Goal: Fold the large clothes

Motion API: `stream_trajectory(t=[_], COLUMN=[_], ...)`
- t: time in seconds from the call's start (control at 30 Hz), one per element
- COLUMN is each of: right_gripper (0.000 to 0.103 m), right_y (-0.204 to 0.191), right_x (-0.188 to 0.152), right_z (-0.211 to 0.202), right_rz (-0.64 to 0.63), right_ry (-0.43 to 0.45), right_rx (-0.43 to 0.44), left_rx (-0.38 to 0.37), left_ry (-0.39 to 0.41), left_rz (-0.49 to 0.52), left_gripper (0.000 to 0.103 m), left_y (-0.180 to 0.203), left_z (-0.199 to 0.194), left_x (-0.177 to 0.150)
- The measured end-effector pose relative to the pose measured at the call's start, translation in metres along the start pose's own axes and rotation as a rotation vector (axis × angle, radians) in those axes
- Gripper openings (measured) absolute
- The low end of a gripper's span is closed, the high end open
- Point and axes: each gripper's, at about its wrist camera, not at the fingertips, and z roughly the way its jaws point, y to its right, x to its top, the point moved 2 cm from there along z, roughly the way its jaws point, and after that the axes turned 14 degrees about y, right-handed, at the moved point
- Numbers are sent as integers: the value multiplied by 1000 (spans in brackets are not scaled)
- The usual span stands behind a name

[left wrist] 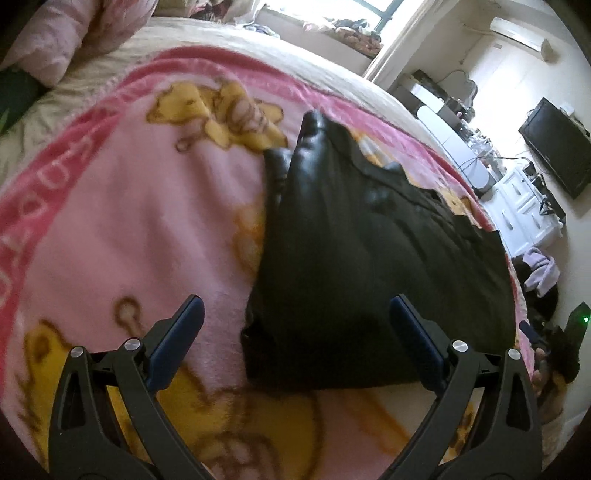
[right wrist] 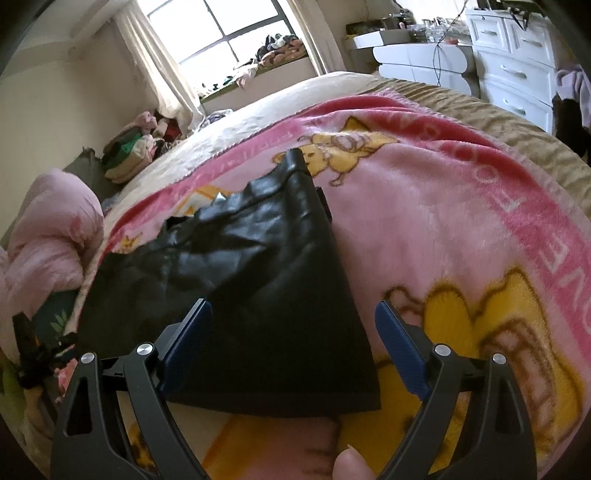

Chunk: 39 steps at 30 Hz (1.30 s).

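Observation:
A black, shiny garment (left wrist: 354, 236) lies folded lengthwise on a pink cartoon-print blanket (left wrist: 129, 221) that covers the bed. In the left wrist view my left gripper (left wrist: 297, 306) hovers open over the garment's near left corner, its blue pads wide apart and nothing between them. Seen from the right wrist, the same black garment (right wrist: 266, 280) narrows toward the far end, and my right gripper (right wrist: 293, 312) stands open above its near right corner. Neither pair of pads presses on the fabric. A fingertip (right wrist: 351, 463) shows at the bottom edge of the right wrist view.
A pink quilt (right wrist: 48, 236) is bunched at the bed's left side, with a stack of folded clothes (right wrist: 129, 155) beyond it. White drawers (right wrist: 517, 62) and a dresser stand to the right, and a black TV (left wrist: 557, 147) hangs on the wall. A window (right wrist: 218, 29) is behind the bed.

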Motion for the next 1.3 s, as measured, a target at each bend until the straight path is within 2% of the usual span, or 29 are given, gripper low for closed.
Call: stream_trajectory(t=[0.07,0.13,0.17,0.2,0.23,0.3,0.33,0.4,0.6,0.7,0.77,0.83,0.9,1.03,1.1,1.17,1.2,1.3], right_gripper=[88,85,74,57,45,31,27,20,17,20,27,42,46,60,58,40,32,32], right_y=[4,15,21,25,29,34,37,39,51,51,49,47,42,19,-2,-33,-51,-98], right_x=[-5,-11,-14,-17,-20,-22,-21,-18,-10,-13,-14,-13,-8,8,10,5,1,-20], right_z=[5,13,16,18,19,16,13,6,-9,-5,-5,-9,-16,-39,-45,-44,-42,-31], right_rz=[19,92,128,152,179,218,243,275,264,222,204,185,159,53,-9,-79,-116,-217], right_ry=[-19,-45,-59,-71,-80,-85,-80,-73,-50,-67,-67,-63,-31,99,133,119,94,26], right_rx=[-3,1,3,2,9,29,46,64,16,-19,-49,-71,-82,-99,-39,61,115,210], left_rx=[-13,-30,-29,-36,-57,-40,-35,-35,-53,-26,-17,-24,-21,-6,-1,-38,-70,-129], left_ry=[-6,-6,-2,0,-3,-2,-4,-8,-48,-42,-43,-41,-17,127,175,172,146,66], left_rz=[-29,-61,-67,-69,-75,-57,-43,-30,-1,49,41,28,43,111,149,180,202,258], left_gripper=[94,94,93,85,76,72,65,58,55,58,64,65,65,64,64,60,54,36], left_y=[0,-2,-2,-2,0,4,7,13,32,40,36,32,33,45,53,67,77,98], left_z=[4,6,6,7,7,6,5,1,-14,-12,-6,-6,-13,-43,-53,-56,-53,-39], left_x=[-5,-8,-9,-10,-11,-13,-13,-14,-23,-28,-25,-21,-13,9,14,11,5,-13])
